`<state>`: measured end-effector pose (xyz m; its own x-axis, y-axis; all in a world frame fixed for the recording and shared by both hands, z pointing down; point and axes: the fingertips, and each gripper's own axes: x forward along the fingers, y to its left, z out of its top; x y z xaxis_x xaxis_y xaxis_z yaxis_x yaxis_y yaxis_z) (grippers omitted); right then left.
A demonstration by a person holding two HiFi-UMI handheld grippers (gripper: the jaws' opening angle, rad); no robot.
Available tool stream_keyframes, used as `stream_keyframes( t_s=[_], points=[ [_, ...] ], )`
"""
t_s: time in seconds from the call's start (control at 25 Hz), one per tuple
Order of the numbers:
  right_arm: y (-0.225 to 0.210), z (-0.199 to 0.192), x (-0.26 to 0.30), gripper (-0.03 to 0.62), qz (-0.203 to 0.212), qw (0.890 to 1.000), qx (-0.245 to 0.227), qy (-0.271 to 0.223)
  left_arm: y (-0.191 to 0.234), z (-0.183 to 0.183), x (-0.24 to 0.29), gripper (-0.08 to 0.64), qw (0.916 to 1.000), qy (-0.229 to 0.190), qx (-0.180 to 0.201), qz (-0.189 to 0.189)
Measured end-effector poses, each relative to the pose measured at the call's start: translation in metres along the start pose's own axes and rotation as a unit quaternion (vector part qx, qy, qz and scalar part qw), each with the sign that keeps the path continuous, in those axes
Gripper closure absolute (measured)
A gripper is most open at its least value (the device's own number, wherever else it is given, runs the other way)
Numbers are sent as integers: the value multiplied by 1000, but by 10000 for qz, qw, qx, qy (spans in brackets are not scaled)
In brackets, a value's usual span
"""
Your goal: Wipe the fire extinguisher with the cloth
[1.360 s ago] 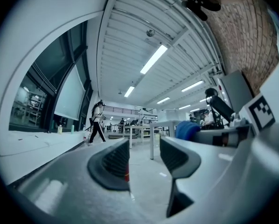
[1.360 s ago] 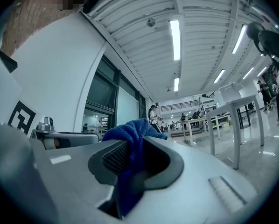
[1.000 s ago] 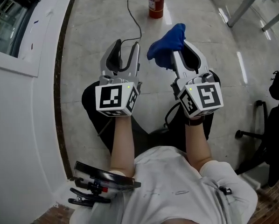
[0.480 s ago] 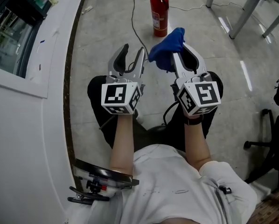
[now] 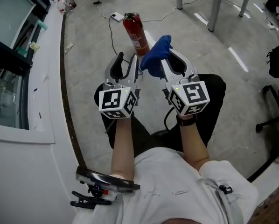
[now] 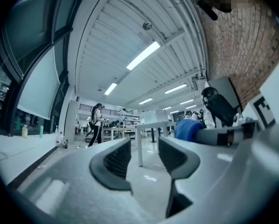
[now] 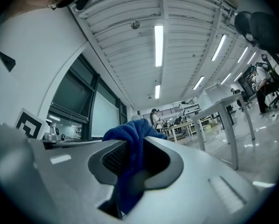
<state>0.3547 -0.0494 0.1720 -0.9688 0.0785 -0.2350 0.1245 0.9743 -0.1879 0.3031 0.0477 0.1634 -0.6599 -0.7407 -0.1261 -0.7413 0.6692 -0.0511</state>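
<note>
A red fire extinguisher [image 5: 134, 31] stands on the grey floor ahead of me, just beyond both grippers. My right gripper [image 5: 162, 59] is shut on a blue cloth [image 5: 153, 57], which bunches out past its tips; the right gripper view shows the cloth [image 7: 131, 146] pinched between the jaws. My left gripper [image 5: 126, 63] is open and holds nothing, its jaws standing apart [image 6: 144, 160] in the left gripper view. The blue cloth [image 6: 190, 129] shows at the right of that view. Both grippers are held above my lap, short of the extinguisher.
A white counter [image 5: 32, 97] with a dark edge runs along the left. A white power strip [image 5: 116, 17] and cables lie on the floor behind the extinguisher. Table legs [image 5: 216, 8] stand at the back right, an office chair [image 5: 277, 97] at the right. Distant people and tables show in both gripper views.
My head view has lifted, so the extinguisher now sits lower in the picture and closer to the gripper tips. Both grippers keep their states, the cloth still held.
</note>
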Motion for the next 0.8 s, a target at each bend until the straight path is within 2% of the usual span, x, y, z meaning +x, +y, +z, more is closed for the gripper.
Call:
stream_keyframes(
  t_s=[0.2, 0.36, 0.48, 0.6, 0.8],
  points=[
    [-20, -23, 16, 512, -276, 9991, 95, 308, 20, -15, 14, 380, 9999, 31, -81, -51],
    [-10, -42, 54, 512, -99, 9979, 60, 633, 74, -31, 21, 380, 9992, 125, -157, 351],
    [-4, -52, 93, 512, 3, 9978, 18, 669, 110, -34, 39, 381, 9986, 49, -252, 460],
    [-3, -66, 125, 512, 19, 9974, 29, 718, 133, -44, 59, 380, 9986, 103, -277, 429],
    [-14, -77, 168, 512, -177, 9974, -1, 693, 162, -49, 97, 382, 9994, 137, -246, 221]
  ],
)
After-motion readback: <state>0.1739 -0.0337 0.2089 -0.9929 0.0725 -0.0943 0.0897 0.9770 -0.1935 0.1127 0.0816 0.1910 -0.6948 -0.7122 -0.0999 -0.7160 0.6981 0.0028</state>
